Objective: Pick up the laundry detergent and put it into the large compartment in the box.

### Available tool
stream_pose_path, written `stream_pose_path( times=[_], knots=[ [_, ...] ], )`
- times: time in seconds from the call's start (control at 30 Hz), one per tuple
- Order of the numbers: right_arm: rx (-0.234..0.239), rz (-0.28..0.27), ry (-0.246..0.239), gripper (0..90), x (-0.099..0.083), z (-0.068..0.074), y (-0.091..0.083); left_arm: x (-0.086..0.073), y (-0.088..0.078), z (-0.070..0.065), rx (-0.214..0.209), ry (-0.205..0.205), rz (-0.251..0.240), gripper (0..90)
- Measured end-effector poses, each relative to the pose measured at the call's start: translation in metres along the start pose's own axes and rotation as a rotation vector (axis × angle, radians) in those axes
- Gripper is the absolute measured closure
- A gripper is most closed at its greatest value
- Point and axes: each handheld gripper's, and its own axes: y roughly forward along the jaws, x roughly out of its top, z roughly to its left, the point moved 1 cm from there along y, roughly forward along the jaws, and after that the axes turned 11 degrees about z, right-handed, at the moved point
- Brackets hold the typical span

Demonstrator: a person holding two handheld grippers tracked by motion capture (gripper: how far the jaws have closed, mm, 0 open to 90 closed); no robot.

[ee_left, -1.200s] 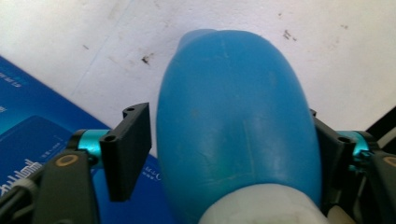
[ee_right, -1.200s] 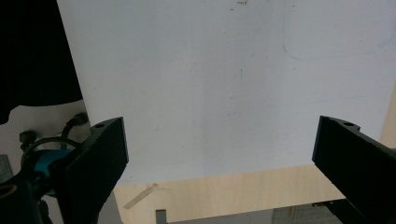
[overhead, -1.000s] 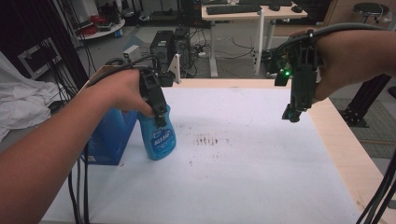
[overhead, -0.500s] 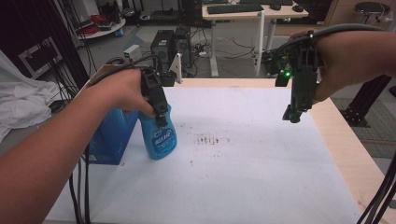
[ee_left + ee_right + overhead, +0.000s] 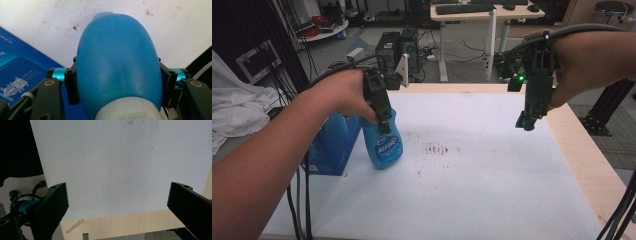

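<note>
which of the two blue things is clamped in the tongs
The blue spray bottle, standing upright on the white tabletop, is clamped by the left tongs at its shoulders. The blue box stands beside it, ungripped.

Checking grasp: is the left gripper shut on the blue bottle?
Shut: left gripper fingers press both flanks of the blue bottle.

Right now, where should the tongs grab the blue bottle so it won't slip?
Grab the blue bottle just under its white cap, coming from above, as the left tongs already do. The body narrows there, so the pads fit on both sides, and the bottle stands upright on the table.
</note>
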Motion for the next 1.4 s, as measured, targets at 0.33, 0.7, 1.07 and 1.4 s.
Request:
stream_pose_path(
  times=[0.33, 0.7, 1.07, 1.4],
  knots=[
    [-0.001, -0.005, 0.0, 2.5, 0.0, 0.001, 0.0, -0.023, -0.051, -0.007, -0.02, -0.044, -0.049, 36.7],
    [0.0, 0.002, -0.012, 2.5, 0.004, 0.003, -0.001, -0.059, -0.112, 0.007, -0.035, -0.148, -0.068, 36.7],
    [0.001, 0.004, -0.012, 2.5, 0.011, -0.002, 0.0, -0.101, -0.149, 0.026, -0.048, -0.3, -0.105, 36.7],
    [0.002, -0.008, -0.029, 2.5, 0.017, -0.002, -0.001, -0.141, -0.152, 0.055, -0.07, -0.418, -0.109, 36.7]
  ],
)
